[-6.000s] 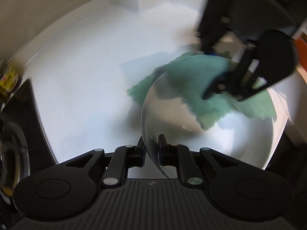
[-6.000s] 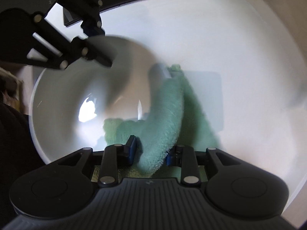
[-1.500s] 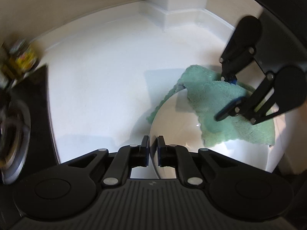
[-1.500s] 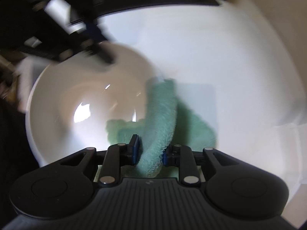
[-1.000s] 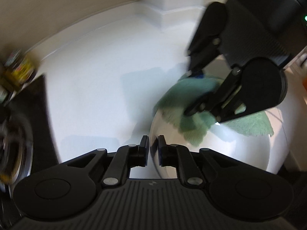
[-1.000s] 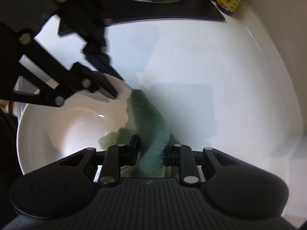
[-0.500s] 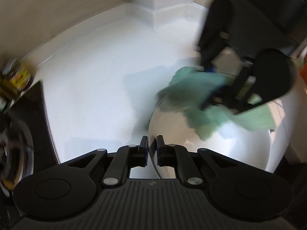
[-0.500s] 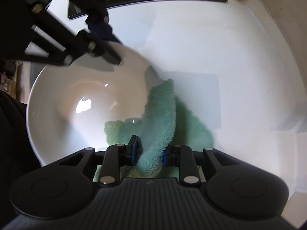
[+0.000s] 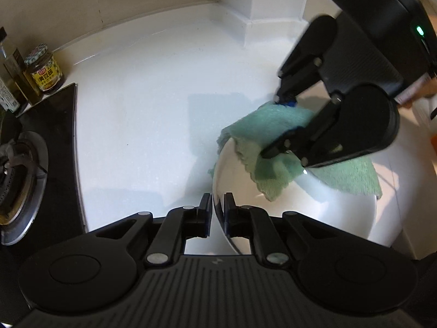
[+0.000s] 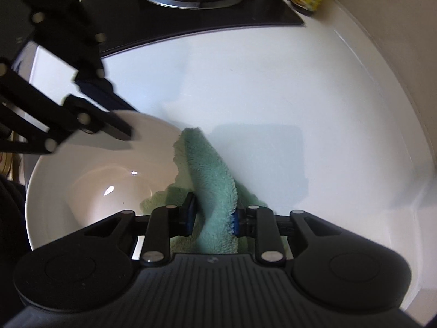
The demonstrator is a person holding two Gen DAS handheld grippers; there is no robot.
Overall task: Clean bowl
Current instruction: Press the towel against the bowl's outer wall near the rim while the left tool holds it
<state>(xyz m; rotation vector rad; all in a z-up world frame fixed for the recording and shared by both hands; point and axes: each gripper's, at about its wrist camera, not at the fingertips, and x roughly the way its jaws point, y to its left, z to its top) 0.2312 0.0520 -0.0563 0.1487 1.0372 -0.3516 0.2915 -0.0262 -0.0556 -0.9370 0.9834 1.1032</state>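
Left tongs point(image 9: 217, 207) pressed nearly together, pinching the rim of the bowl point(image 9: 314, 213) at its near-left edge; rim runs edge-on between the pads. Bowl is white, at the near right of the white table point(image 9: 136, 125). Whether it sits on the table or is lifted: can't tell. Its near part is hidden behind the tong body, its right edge runs into glare.

Right tongs point(image 10: 212, 216) pinching a green cloth point(image 10: 215, 180); a thick fold stands up between the pads. Cloth drapes over the bowl's rim point(image 10: 82, 191) on the right side in the right wrist view, part inside, part hanging outside. The lower end of the cloth is cut off behind the tong body.

In the left wrist view the right tongs point(image 9: 275, 128) come in from the far right, with the cloth point(image 9: 273, 147) spread over the far rim. One fingertip is buried in the cloth, so the contact point isn't visible.

In the right wrist view the left tongs point(image 10: 120, 120) are motion-blurred at the bowl's far-left rim.

Stove point(image 9: 24, 161) at far left, burner partly cut off by the frame. Jar point(image 9: 45, 72) and bottle point(image 9: 16, 79) beside it; label unreadable.
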